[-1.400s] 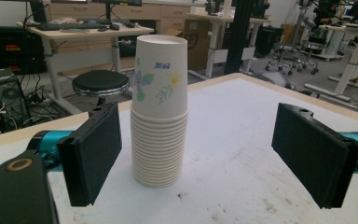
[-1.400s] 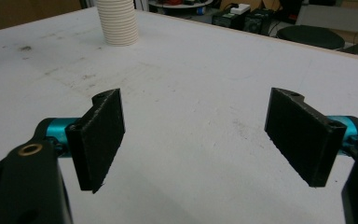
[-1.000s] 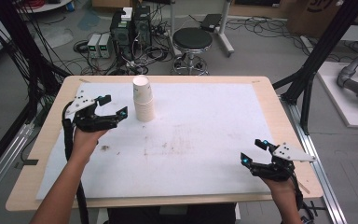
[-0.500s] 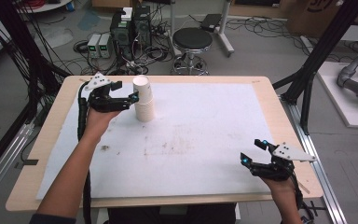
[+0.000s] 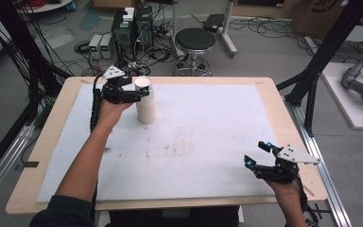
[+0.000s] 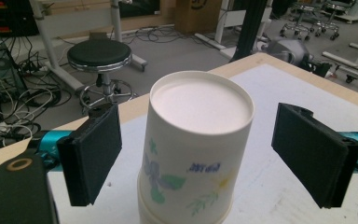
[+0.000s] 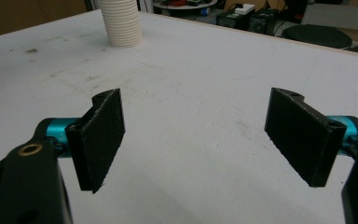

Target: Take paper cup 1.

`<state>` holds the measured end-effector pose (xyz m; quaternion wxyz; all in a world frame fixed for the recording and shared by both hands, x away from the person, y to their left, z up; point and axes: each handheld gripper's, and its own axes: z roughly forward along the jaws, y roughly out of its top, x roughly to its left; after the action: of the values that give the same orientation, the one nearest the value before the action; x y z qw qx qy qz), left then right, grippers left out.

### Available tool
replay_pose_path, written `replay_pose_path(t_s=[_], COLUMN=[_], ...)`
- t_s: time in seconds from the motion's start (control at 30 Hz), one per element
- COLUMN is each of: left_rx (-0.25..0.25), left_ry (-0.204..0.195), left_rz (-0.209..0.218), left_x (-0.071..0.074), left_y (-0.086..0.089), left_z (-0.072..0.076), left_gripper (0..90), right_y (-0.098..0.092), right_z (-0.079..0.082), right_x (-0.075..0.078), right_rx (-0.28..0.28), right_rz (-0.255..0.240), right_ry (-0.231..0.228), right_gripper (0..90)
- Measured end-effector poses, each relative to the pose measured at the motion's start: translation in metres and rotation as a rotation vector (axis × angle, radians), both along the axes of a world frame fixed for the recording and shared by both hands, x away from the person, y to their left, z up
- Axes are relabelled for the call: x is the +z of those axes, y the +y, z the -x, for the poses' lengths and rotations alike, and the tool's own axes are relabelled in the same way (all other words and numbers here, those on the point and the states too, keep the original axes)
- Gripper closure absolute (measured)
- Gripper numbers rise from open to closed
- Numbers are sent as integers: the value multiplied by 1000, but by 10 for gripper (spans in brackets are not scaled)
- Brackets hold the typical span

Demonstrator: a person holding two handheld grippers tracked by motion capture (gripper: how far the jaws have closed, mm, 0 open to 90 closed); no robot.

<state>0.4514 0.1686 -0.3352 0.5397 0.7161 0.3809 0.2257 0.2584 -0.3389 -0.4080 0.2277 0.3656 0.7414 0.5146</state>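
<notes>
Reading the blue handwriting on the top cup of the cup stack (image 6: 196, 149) is beyond me; it is too smeared, set among printed green leaves and a yellow blot. My left arm stretches forward with the left gripper (image 5: 139, 92) level at that cup's rim, its jaws spread to either side of the cup, neither pad touching it. The cup is smooth white paper, tapered, mouth down, its flat round base facing up. Below it the stack (image 5: 146, 106) shows as ridged rings, standing upright on the white mat (image 5: 208, 137) toward its far left part. My right gripper (image 5: 260, 158) rests well apart from the stack, at the mat's near right edge, released, its flat black pads (image 7: 100, 135) wide over the scuffed, speckled surface.
</notes>
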Motion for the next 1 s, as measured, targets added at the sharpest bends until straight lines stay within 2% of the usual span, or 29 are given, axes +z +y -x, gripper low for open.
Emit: replay_pose_path(t_s=[0.1,0.23,0.3,0.43,0.57,0.67,0.87,1.0], left_rx=[11,22,18,9,-8,-13,-14,-9], left_ry=[-4,23,16,14,-9,-16,-34,-57], left_rz=[-3,-2,-2,9,11,6,32,72], left_x=[-2,-9,-10,-12,-12,-11,-8,-3], left_y=[-6,-9,-10,-9,-10,-10,-7,-4], left_z=[-6,-12,-13,-14,-14,-14,-13,-10], left_gripper=[161,162,170,226,313,328,331,335], right_y=[0,-1,-2,-3,-2,-2,-1,-1], right_z=[0,1,1,1,1,0,0,0], right_x=[0,0,0,-1,-1,-2,-2,-2], right_rx=[0,-2,-3,-4,-5,-4,-4,-5], right_rz=[-1,-5,-5,-7,-6,-4,-3,-5], right_ry=[4,4,-1,4,7,7,11,11], right_gripper=[205,205,205,205,205,205,205,205])
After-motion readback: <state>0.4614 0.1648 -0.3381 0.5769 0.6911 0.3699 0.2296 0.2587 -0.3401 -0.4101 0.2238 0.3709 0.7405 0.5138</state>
